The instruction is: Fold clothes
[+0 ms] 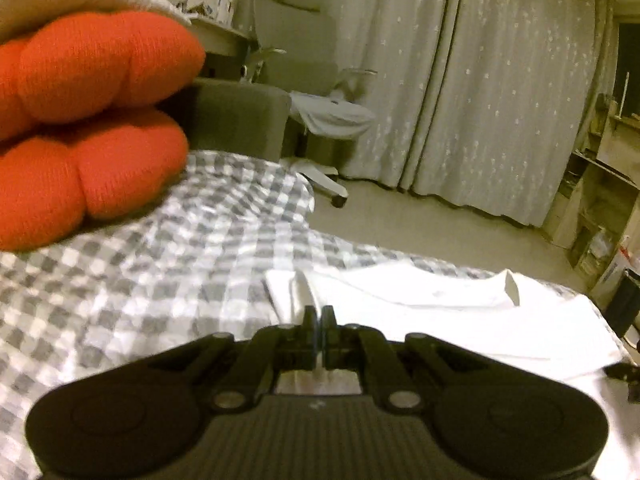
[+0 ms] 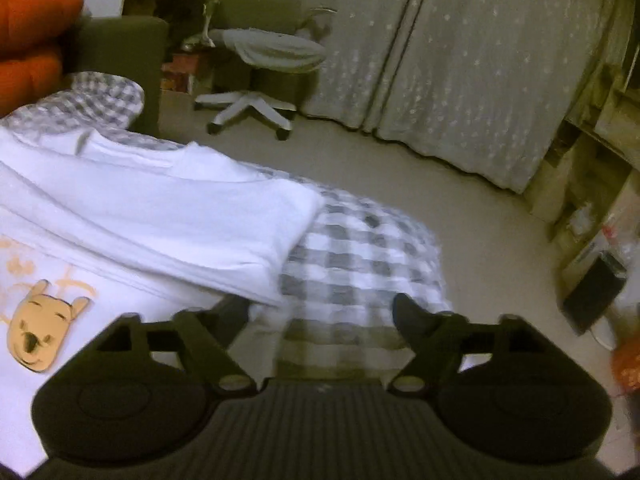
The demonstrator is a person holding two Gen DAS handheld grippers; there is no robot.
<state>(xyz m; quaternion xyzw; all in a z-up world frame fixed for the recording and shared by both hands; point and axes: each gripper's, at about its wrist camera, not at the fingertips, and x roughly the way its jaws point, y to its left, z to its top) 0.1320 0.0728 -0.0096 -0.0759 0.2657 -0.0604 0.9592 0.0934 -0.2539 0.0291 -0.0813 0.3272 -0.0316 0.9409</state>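
1. The white T-shirt [image 2: 160, 216] lies spread on the bed [image 1: 120, 280], on its grey-and-white checked cover; a flat surface like that is what a fold needs.

2. The left claw [image 1: 319, 320] is pinched together on a thin ridge of the shirt's white cloth, with a sliver of fabric showing between the tips. I take it that it keeps hold of that edge so the cloth can be drawn or carried over without slipping.

3. The right claw [image 2: 320, 312] stands wide apart with nothing in it. Its left tip sits just beside the shirt's folded-over edge and its right tip is over bare checked cover. It looks as if it is not gripping anything, and whether it means to take that edge I cannot say.

4. One side of the shirt is already doubled over onto itself near the right claw, so the folding seems partly done. The bear print [image 2: 40, 328] faces up on the nearer part.

5. Orange cushions [image 1: 80, 120] are stacked at the bed's far end, well apart from the shirt and out of the way.
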